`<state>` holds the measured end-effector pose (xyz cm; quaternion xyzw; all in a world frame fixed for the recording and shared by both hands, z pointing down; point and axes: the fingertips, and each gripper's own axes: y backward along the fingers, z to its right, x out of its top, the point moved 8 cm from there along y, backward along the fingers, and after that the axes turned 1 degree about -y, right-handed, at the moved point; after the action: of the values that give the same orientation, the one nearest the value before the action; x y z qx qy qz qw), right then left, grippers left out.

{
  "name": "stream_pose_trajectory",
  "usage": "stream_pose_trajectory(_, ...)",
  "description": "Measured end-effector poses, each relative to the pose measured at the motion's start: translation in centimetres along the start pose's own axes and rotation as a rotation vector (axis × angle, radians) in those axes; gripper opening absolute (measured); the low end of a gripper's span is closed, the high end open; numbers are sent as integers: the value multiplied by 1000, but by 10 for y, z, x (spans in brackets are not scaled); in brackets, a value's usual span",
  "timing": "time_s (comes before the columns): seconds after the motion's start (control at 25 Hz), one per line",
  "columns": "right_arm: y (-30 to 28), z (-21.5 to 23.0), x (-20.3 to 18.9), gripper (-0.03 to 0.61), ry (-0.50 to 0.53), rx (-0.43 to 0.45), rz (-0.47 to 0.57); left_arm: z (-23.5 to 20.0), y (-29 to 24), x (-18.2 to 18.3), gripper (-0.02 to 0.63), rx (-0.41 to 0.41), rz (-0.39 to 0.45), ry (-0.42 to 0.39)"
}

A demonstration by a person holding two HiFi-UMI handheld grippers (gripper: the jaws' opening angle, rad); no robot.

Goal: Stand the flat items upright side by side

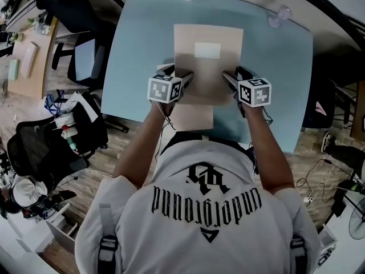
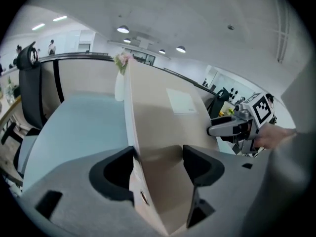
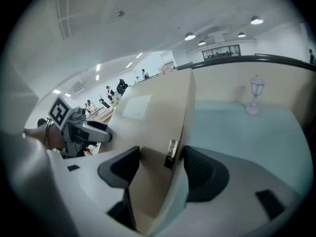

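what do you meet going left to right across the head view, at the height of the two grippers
black office chair → left gripper → beige flat folder with a white label → right gripper

Beige flat file box (image 1: 208, 67), white label toward its 12 o'clock end, hangs tilted over the blue table (image 1: 137, 56), clamped at its 9 and 3 o'clock edges.

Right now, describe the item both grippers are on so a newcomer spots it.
Start at the light blue table; at its centre, between the left gripper and right gripper, is the beige folder, a large flat rectangle clamped at both side edges. Unlike the smaller plain beige piece by its near edge, it carries a white label.
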<state>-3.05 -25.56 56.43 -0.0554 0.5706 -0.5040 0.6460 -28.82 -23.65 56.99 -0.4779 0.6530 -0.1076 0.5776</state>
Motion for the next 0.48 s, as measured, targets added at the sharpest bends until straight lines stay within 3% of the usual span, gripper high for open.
stream_pose_trajectory(0.12, 50, 25, -3, 279, 46, -46, 48, 55, -8, 14, 324, 30, 34, -84)
stream_pose_trajectory(0.48, 179, 124, -36, 271, 189, -262, 202, 206, -78, 47, 319, 11, 118, -257)
